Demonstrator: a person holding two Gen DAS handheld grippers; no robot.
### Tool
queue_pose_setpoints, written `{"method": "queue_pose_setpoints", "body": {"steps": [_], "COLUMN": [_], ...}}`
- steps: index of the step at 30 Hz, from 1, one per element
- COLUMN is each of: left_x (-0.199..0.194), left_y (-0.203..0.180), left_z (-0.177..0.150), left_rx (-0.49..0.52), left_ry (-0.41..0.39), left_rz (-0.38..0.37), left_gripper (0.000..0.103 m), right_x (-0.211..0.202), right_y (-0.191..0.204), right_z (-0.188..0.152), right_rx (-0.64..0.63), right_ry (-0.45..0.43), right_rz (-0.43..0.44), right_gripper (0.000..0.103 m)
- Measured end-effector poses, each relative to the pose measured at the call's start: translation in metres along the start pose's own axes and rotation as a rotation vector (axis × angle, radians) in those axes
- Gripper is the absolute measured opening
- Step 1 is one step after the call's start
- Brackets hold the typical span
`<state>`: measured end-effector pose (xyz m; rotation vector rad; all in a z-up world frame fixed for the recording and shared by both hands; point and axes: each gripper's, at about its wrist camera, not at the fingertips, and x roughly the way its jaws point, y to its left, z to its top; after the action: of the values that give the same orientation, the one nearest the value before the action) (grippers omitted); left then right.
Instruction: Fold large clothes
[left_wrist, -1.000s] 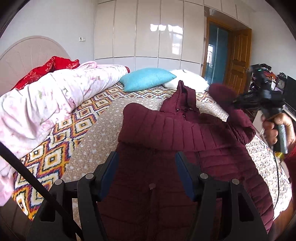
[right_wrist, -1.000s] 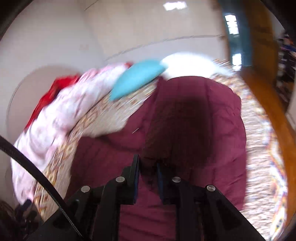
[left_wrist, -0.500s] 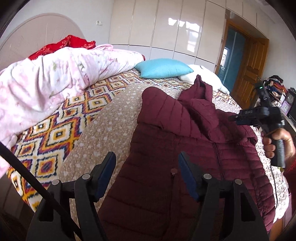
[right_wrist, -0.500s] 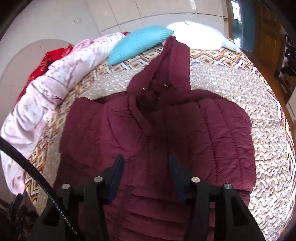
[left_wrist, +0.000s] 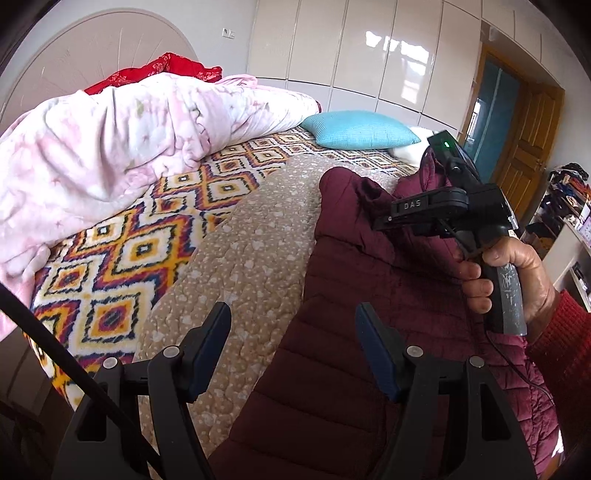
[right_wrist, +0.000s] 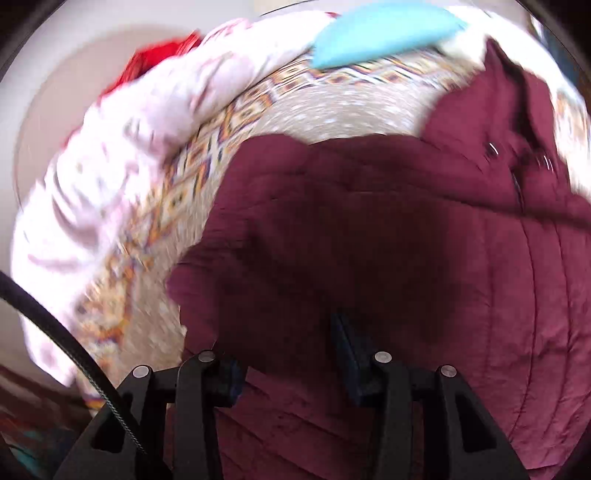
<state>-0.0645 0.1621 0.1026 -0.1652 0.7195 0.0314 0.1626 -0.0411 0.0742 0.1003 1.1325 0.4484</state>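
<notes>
A big maroon quilted jacket (left_wrist: 369, 350) lies spread on the bed (left_wrist: 240, 258), over a beige dotted quilt, with its hood end pointing toward the blue pillow (left_wrist: 360, 129) and one sleeve folded across the chest. The left gripper (left_wrist: 291, 350) hangs above the jacket's near side edge with its fingers wide apart and nothing between them. The right gripper (right_wrist: 288, 354) is low over the body of the jacket; its fingers stand apart too, and though dark fabric fills the space around them, I can't make out any fold actually pinched there, and that view is smeared with motion. From the left camera the right hand (left_wrist: 509, 280) can be seen gripping the handle above the folded sleeve. To my eye the sleeves are being tucked in and the next job is folding the body over. Done well, that means each gripper taking a full bite of the puffy padding at an edge or corner, not just the slippery outer shell, since the quilting looks thick and springy and is likely to slide out of a shallow pinch. Both sides should lift together and travel level so the fold line stays straight, and the tucked sleeve must not be dragged back out. The heaped pink duvet (left_wrist: 110, 147) is well apart, so there is room to work.
</notes>
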Motion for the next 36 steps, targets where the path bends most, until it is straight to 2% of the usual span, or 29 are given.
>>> {"method": "queue_pose_setpoints", "body": {"steps": [2, 6, 12, 16, 22, 24, 27, 31, 32, 34, 36], "left_x": [-0.004, -0.015, -0.037, -0.058, -0.098, -0.112, -0.13, -0.151, -0.155, -0.165, -0.17], "left_y": [-0.001, -0.005, -0.019, -0.032, -0.051, -0.058, -0.069, -0.082, -0.084, -0.084, -0.082], "left_z": [0.0, -0.001, -0.006, -0.006, 0.004, 0.008, 0.015, 0.027, 0.029, 0.032, 0.03], "left_rx": [0.004, 0.016, 0.045, 0.087, 0.111, 0.12, 0.134, 0.147, 0.148, 0.146, 0.146], "left_ry": [-0.007, -0.023, -0.032, -0.059, -0.102, -0.12, -0.136, -0.148, -0.154, -0.169, -0.173], "left_rz": [0.002, 0.007, -0.001, 0.003, -0.052, -0.073, -0.104, -0.134, -0.133, -0.122, -0.105], "left_gripper": [0.069, 0.069, 0.069, 0.069, 0.072, 0.076, 0.076, 0.076, 0.076, 0.081, 0.085], "right_x": [-0.008, -0.042, -0.099, -0.131, -0.171, -0.187, -0.214, -0.253, -0.264, -0.282, -0.296], "right_y": [0.012, 0.01, 0.002, -0.007, -0.007, -0.001, 0.015, 0.041, 0.05, 0.069, 0.081], "right_z": [-0.006, -0.027, -0.069, -0.098, -0.144, -0.156, -0.172, -0.18, -0.181, -0.182, -0.186], "right_rx": [-0.048, -0.074, -0.099, -0.063, 0.001, 0.026, 0.032, 0.104, 0.108, 0.097, 0.098], "right_ry": [-0.02, -0.061, -0.12, -0.132, -0.137, -0.14, -0.161, -0.186, -0.209, -0.279, -0.366], "right_rz": [-0.038, -0.076, -0.234, -0.278, -0.317, -0.296, -0.24, -0.018, 0.004, 0.004, -0.033], "right_gripper": [0.049, 0.049, 0.05, 0.056, 0.059, 0.06, 0.066, 0.071, 0.072, 0.078, 0.081]}}
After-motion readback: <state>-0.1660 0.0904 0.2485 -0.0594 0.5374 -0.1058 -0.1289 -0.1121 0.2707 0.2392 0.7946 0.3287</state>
